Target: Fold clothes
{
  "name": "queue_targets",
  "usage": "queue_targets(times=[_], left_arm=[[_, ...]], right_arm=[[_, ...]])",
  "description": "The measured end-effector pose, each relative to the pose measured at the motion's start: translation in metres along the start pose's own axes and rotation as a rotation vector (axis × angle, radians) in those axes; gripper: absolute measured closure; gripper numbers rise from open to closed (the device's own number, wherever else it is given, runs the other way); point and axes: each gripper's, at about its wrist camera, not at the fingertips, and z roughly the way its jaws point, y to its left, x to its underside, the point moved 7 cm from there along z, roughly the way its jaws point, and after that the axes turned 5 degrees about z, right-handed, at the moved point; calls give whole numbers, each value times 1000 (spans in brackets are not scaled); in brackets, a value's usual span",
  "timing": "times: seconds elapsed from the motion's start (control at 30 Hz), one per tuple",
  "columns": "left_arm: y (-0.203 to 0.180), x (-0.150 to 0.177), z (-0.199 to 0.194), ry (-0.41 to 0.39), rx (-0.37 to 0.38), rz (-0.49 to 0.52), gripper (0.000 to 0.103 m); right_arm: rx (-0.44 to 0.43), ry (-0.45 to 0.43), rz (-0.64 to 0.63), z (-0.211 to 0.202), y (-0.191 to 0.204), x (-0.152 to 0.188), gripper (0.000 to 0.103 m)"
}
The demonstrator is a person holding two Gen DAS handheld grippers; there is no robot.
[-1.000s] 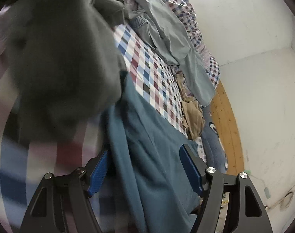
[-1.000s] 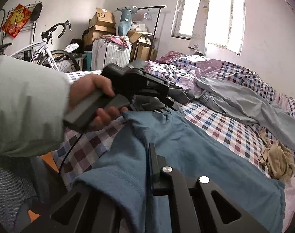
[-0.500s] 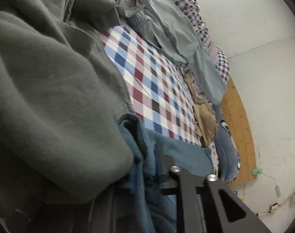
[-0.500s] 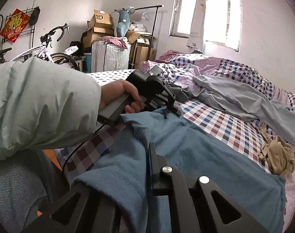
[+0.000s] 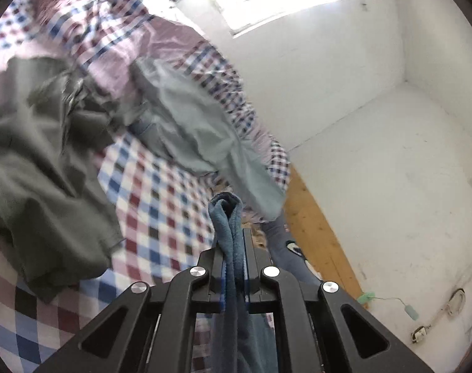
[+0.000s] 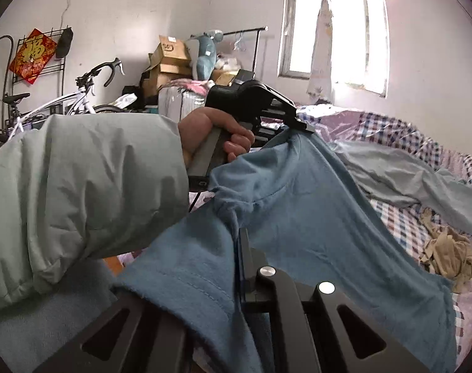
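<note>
While both claws clamp blue shirt (image 6: 313, 217), garment hangs stretched above checkered bed (image 5: 161, 205). Left gripper (image 5: 233, 248): jaws pinched tight on bunched fold, cloth poking out at 12 o'clock. Right gripper (image 6: 239, 248): jaws closed on shirt near sleeve seam. Grey garment (image 5: 43, 168) at 9 o'clock in left view; pale trousers (image 5: 205, 130) at 12.
</note>
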Motion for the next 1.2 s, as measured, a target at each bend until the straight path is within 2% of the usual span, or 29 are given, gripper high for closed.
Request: queue_targets(times=[0.23, 0.3, 0.57, 0.77, 0.97, 1.2], left_arm=[[-2, 10, 19, 70, -60, -18, 97], [-11, 13, 28, 83, -58, -23, 97], [-69, 28, 90, 158, -24, -22, 97], [-125, 64, 159, 265, -19, 25, 97], [-154, 109, 233, 339, -77, 47, 97], [-146, 152, 311, 400, -210, 32, 97]], right_arm=[[118, 52, 87, -7, -24, 17, 101], [158, 57, 113, -15, -33, 21, 101], [323, 67, 235, -72, -100, 40, 101], [404, 80, 360, -111, -149, 69, 101], [451, 77, 486, -138, -194, 99, 101], [464, 108, 681, -142, -254, 147, 101]])
